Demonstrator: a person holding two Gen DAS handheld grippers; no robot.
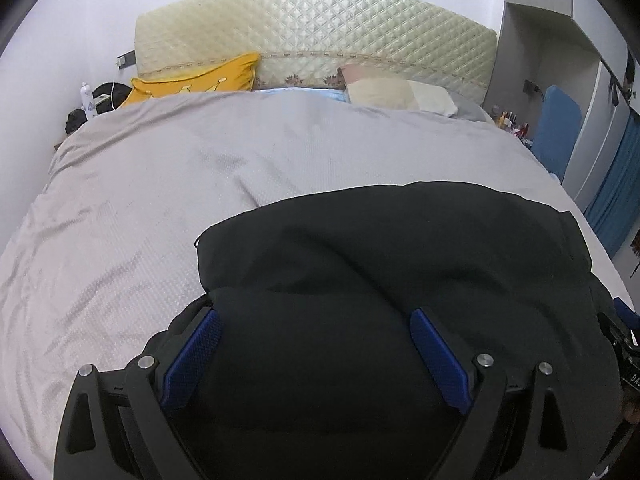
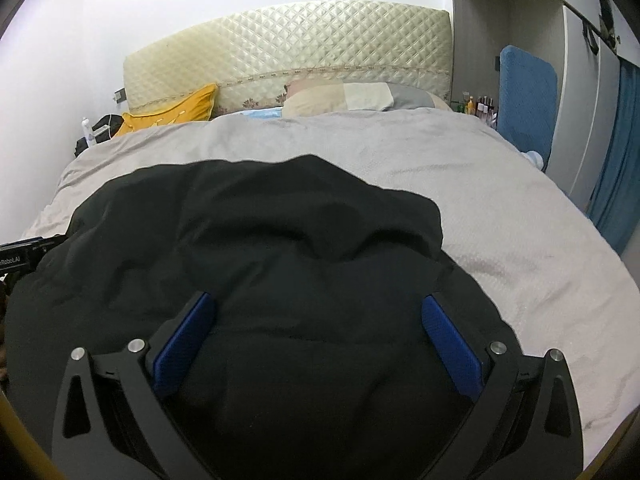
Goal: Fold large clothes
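A large black garment (image 1: 380, 248) lies on the grey bedspread (image 1: 160, 184) at the near end of the bed. It also shows in the right wrist view (image 2: 260, 232). My left gripper (image 1: 316, 320) is open, its blue pads (image 1: 436, 352) spread wide over the garment's near left part. My right gripper (image 2: 320, 308) is open too, its blue pads (image 2: 448, 340) spread over the garment's near right part. The black cloth bulges between the jaws of each gripper. The edge of the right gripper shows at the far right of the left wrist view (image 1: 624, 344).
The grey bedspread (image 2: 500, 184) runs back to a cream quilted headboard (image 1: 320, 36). A yellow pillow (image 1: 192, 80) and beige pillows (image 1: 400, 94) lie at the head. A blue cushion (image 2: 524, 96), bottles (image 2: 480, 106) and a blue curtain (image 2: 620, 152) stand on the right.
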